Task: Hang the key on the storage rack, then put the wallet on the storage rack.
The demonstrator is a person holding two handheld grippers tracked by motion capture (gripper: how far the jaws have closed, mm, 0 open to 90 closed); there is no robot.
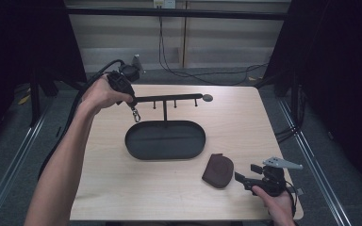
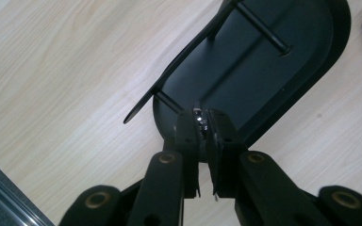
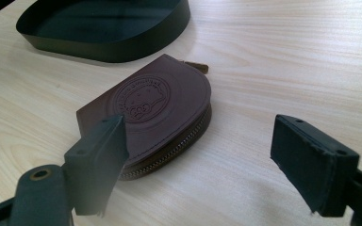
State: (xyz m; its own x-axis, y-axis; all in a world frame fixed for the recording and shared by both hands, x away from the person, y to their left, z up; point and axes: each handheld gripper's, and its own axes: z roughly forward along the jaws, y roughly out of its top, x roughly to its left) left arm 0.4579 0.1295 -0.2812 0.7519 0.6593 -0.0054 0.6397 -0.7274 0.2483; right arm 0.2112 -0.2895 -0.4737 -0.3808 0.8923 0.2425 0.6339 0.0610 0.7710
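A black stand has an oval tray base, a thin post and a horizontal bar with short pegs. My left gripper is at the bar's left end, pointing down, shut on a small metal clasp that dangles below it. In the left gripper view the jaws pinch the shiny clasp above the tray's rim, close to the bar. A brown leather zip pouch lies flat at the front right. My right gripper stands open just right of the pouch, with its left finger beside the pouch's near edge.
The tray's wall lies beyond the pouch. The table's front edge is close to my right hand. Cables run across the floor behind the table, and dark curtains hang at both sides.
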